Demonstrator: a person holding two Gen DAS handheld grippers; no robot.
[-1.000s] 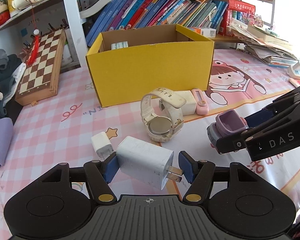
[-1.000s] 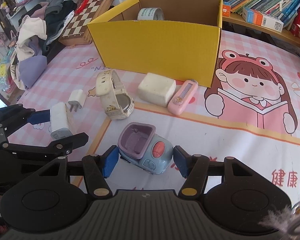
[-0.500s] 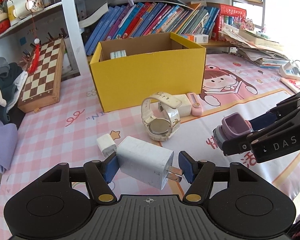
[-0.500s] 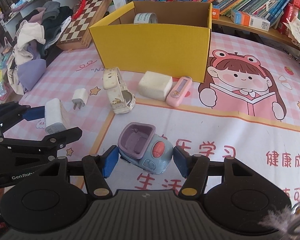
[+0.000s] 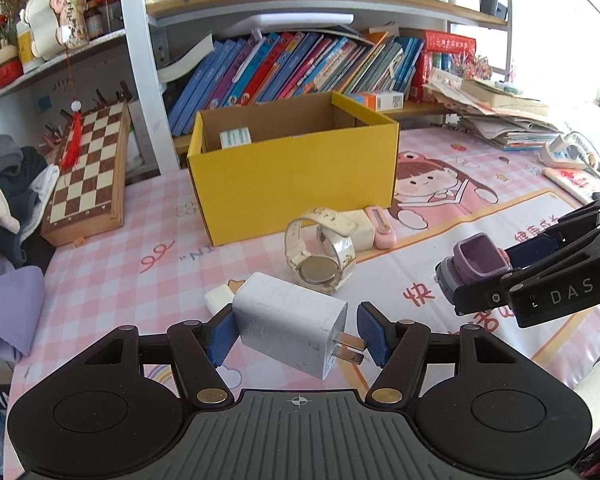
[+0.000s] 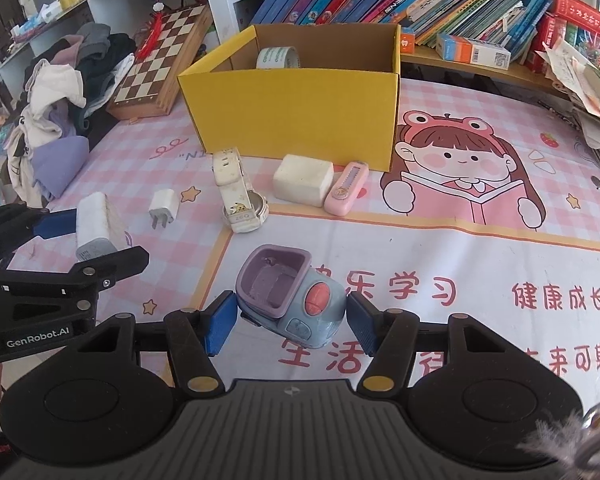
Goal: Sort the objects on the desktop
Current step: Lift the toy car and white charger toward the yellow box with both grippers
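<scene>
The left gripper (image 5: pixel 296 334) squeezes a white charger (image 5: pixel 288 322), held up over the worktop (image 5: pixel 148 240). It looks hard, smooth and light, so holding its flat sides is best. The right gripper (image 6: pixel 292 318) squeezes a small toy car (image 6: pixel 290 300), hard plastic, rounded and maybe slippery. The yellow box (image 6: pixel 296 116) waits behind.

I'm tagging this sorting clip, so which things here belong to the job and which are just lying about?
Job:
- white charger, in left gripper
- toy car, in right gripper
- yellow box, tape roll inside
- white watch
- small plug
- eraser
- pink case

Lying about:
- chessboard
- books
- clothes
</scene>
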